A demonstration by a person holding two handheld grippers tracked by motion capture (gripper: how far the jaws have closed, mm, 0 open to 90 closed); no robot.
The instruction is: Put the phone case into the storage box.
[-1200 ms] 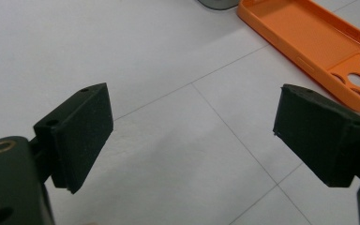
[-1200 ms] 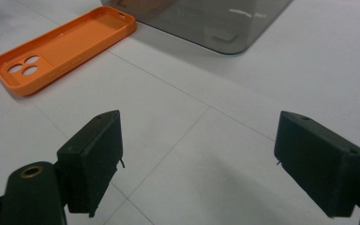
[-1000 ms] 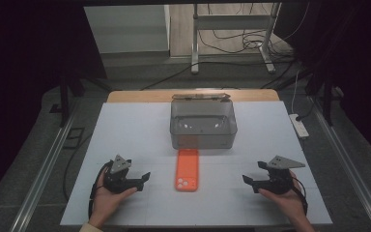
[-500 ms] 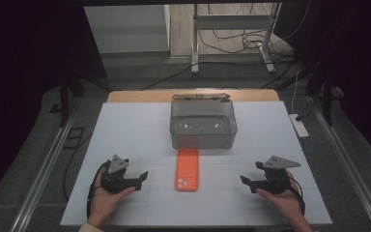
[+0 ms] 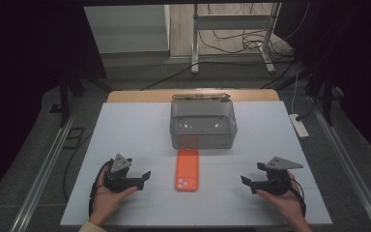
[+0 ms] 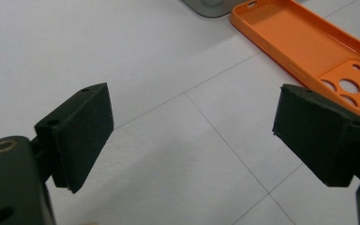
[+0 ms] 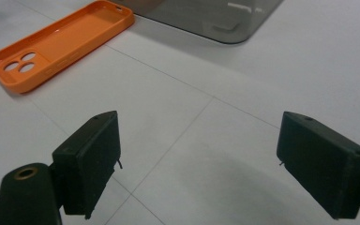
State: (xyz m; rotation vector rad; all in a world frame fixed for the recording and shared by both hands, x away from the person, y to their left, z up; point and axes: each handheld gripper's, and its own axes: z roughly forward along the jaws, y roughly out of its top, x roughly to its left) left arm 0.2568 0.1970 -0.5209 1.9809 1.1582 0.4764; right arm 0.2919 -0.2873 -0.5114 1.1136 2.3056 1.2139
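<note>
Flanking the orange phone case (image 5: 187, 169), left hand-held gripper (image 5: 144, 176) and right hand-held gripper (image 5: 246, 181), jaws spread, empty.

— Any writing to read here? A label, a brand, a number?

— None. The orange case (image 5: 187, 169) lies hollow side up and its inside is bare, with no logo or print.

— And the grey box (image 5: 202, 123)?

— Plain walls, only glare on them. The desk (image 5: 125, 130) carries thin seam lines, no marks or figures.
</note>
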